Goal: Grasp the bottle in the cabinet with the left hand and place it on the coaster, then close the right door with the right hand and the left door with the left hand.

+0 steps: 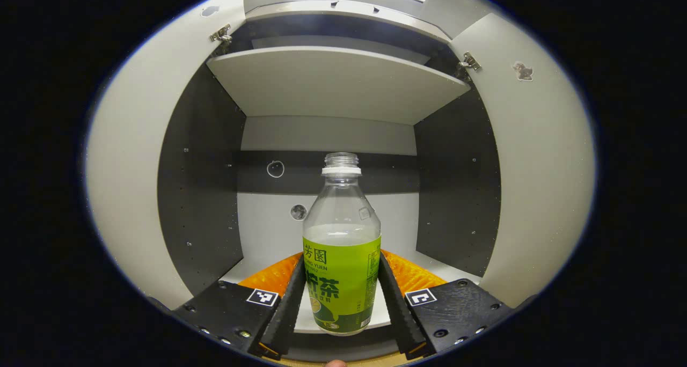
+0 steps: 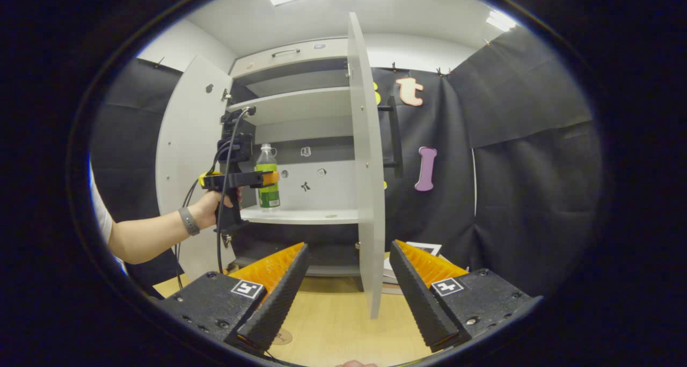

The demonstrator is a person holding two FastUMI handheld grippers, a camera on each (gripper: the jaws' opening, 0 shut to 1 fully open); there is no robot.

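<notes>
A clear bottle (image 1: 342, 249) with a green label and no cap stands upright at the front of the cabinet's lower shelf (image 1: 268, 238). My left gripper (image 1: 342, 259) is shut on it, with a finger pressing each side of the label. The right gripper view shows the same bottle (image 2: 268, 176) held by the left gripper (image 2: 265, 178) in a person's hand. Both cabinet doors stand open: the left door (image 2: 188, 158) and the right door (image 2: 366, 168), which is edge-on. My right gripper (image 2: 349, 246) hangs open over the wooden table (image 2: 333, 324), just before that door's edge.
An upper shelf (image 1: 333, 82) spans the cabinet above the bottle. A small round disc (image 2: 282, 336) lies on the table by my right gripper's left finger. Flat white items (image 2: 413, 251) are stacked behind the right door. Black cloth covers the wall on the right.
</notes>
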